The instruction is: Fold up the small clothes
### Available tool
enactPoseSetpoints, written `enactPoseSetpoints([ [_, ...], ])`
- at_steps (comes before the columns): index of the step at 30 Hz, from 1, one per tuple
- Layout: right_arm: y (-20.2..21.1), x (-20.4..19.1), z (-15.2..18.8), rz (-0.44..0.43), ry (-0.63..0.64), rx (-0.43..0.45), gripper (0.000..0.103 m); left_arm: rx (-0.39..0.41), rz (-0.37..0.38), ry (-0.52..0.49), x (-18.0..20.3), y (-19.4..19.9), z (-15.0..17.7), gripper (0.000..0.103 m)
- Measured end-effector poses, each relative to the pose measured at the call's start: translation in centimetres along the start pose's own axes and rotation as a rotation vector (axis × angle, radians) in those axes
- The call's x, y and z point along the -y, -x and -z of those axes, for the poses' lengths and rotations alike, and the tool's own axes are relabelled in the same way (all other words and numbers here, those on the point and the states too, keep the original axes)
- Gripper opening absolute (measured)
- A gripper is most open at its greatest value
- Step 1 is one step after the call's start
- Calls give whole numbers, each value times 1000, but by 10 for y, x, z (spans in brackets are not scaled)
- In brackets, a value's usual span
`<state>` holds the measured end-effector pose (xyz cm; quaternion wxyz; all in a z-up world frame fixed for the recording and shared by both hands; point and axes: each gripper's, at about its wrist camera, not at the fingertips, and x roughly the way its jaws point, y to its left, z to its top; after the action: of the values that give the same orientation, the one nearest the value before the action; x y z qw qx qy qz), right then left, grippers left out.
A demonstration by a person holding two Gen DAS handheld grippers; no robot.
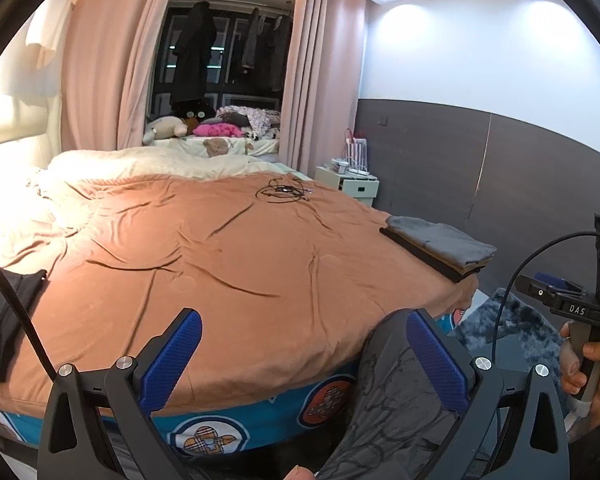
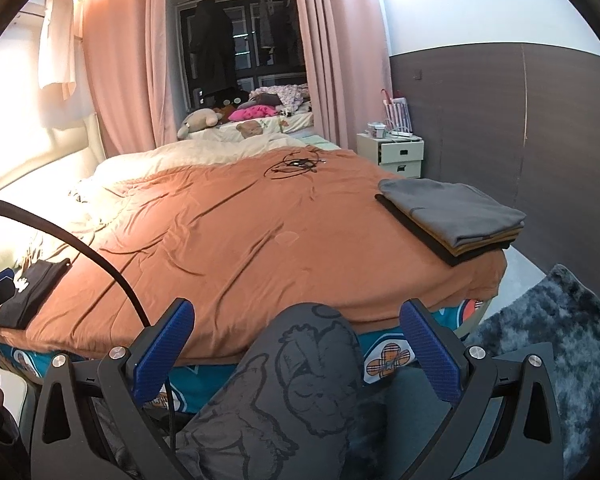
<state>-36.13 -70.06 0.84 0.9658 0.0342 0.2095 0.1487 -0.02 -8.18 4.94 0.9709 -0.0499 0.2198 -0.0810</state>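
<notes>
A stack of folded clothes (image 1: 440, 246) (image 2: 456, 216), grey on top, rests on the right corner of the bed with the orange-brown cover (image 1: 236, 264) (image 2: 240, 240). A black garment with a white print (image 1: 4, 320) (image 2: 30, 292) lies flat at the bed's left edge. My left gripper (image 1: 304, 348) hovers open and empty in front of the bed's near edge. My right gripper (image 2: 296, 344) is also open and empty, held over a person's knee in grey patterned trousers (image 2: 300, 384). In the left wrist view a hand (image 1: 592, 364) holds the right gripper's handle at the far right.
A tangle of black cable (image 1: 284, 193) (image 2: 296, 165) lies on the far part of the cover. A white nightstand (image 2: 400, 152) stands by the dark wall. A grey shaggy rug (image 2: 548, 344) covers the floor at right. Cream bedding (image 1: 152, 162) sits at the head.
</notes>
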Motion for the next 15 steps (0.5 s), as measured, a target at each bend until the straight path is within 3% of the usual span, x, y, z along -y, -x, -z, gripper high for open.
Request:
enactPoseSetpoints([
  [15,5,-13,7,-9,3,-1,103,-6,-7,16,-3,2,4,103],
])
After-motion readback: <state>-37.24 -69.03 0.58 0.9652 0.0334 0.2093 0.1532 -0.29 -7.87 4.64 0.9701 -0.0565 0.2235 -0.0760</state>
